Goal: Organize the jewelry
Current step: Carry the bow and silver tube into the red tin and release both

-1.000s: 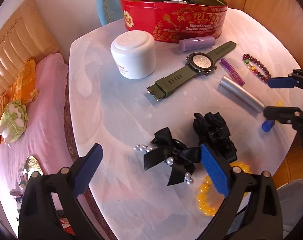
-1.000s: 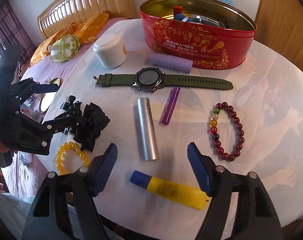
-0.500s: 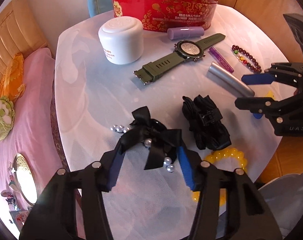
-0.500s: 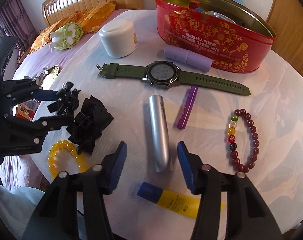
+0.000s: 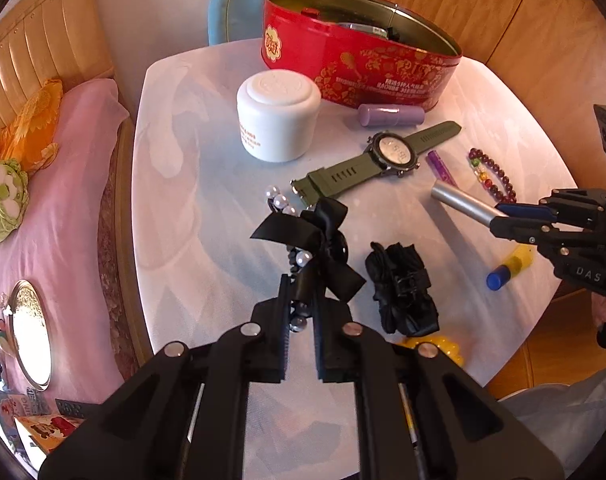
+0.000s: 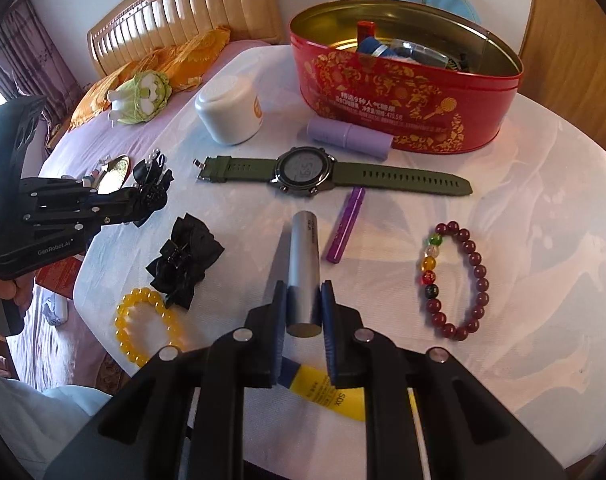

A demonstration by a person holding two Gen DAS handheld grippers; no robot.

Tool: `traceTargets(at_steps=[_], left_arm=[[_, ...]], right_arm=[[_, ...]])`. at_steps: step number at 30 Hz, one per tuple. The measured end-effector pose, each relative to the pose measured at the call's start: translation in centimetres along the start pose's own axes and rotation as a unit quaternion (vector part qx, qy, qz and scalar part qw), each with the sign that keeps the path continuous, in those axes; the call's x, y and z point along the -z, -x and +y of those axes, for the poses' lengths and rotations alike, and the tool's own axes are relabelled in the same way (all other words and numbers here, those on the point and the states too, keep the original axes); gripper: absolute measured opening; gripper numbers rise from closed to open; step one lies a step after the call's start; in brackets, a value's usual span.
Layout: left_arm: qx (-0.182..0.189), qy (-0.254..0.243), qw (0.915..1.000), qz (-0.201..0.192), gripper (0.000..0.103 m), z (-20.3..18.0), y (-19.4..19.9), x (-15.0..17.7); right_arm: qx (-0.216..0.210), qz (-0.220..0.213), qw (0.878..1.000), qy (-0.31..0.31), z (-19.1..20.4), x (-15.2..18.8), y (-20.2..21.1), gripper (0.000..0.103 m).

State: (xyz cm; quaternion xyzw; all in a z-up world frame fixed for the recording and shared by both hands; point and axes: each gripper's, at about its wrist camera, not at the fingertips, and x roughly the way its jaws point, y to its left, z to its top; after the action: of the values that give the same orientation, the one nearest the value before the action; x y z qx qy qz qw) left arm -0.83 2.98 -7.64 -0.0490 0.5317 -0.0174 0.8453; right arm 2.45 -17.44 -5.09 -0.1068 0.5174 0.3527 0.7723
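**Ribbon in one tool, metal in the other**

Black satin and pearls hang from the left tool [image 5: 301, 300], whose jaws are pinched narrow on the lower tail of the bow hair clip [image 5: 319, 248]. The bow looks lifted clear of the white-covered desk [image 5: 207, 240], its pearl strand drooping toward the green watch [image 5: 383, 158]. Ribbon like this is light and floppy, so it will likely swing and twist. The hold looks to be on ribbon and beads rather than on the stiff clip body, so a slip is possible. The pearls are small, probably glued or wired, and should not be crushed.

The right tool [image 6: 303, 308] is closed around the near end of the silver tube [image 6: 303, 264], which points away toward the watch. Smooth metal is stiff but slippery, and gripped at one end it may pivot downward; a hold nearer the middle would balance better.

Both seem bound for the red tin [image 6: 403, 96], open at the far side of the desk and already holding some things.

Left lying: the black flower clip [image 6: 185, 256], soft and easily snagged; the yellow bead bracelet [image 6: 143, 324] and the dark red bead bracelet [image 6: 463, 280], both limp loops best pinched across one side; and the purple stick [image 6: 345, 224].
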Motion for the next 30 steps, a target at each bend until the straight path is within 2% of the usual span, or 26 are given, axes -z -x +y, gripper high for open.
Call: traceTargets(at_steps=[9,18,22,26,30], left_arm=[[-0.016,-0.017,0.9991,-0.035,0.01,-3.0,2.1,-3.7],[-0.031,-0.022,0.9965,-0.074,0.01,-6.8,3.1,-7.8],[-0.034,-0.022,0.9965,-0.073,0.01,-6.7,2.7,-10.8],[-0.037,-0.063,0.9943,-0.078,0.01,-6.7,1.3,-15.3],[-0.031,-0.093,0.9932,-0.062,0.01,-6.1,-1.4,-20.0]], right_arm=[[-0.017,-0.056,0.998,-0.032,-3.9,-0.2,4.8,0.018],[-0.025,-0.12,0.992,-0.035,-8.8,-1.5,9.7,0.018],[-0.029,-0.14,0.989,-0.046,-10.4,-3.7,10.2,0.018],[-0.019,-0.154,0.987,-0.042,-11.1,-6.9,9.6,0.018],[-0.018,-0.146,0.988,-0.051,-12.0,-11.3,7.6,0.018]])
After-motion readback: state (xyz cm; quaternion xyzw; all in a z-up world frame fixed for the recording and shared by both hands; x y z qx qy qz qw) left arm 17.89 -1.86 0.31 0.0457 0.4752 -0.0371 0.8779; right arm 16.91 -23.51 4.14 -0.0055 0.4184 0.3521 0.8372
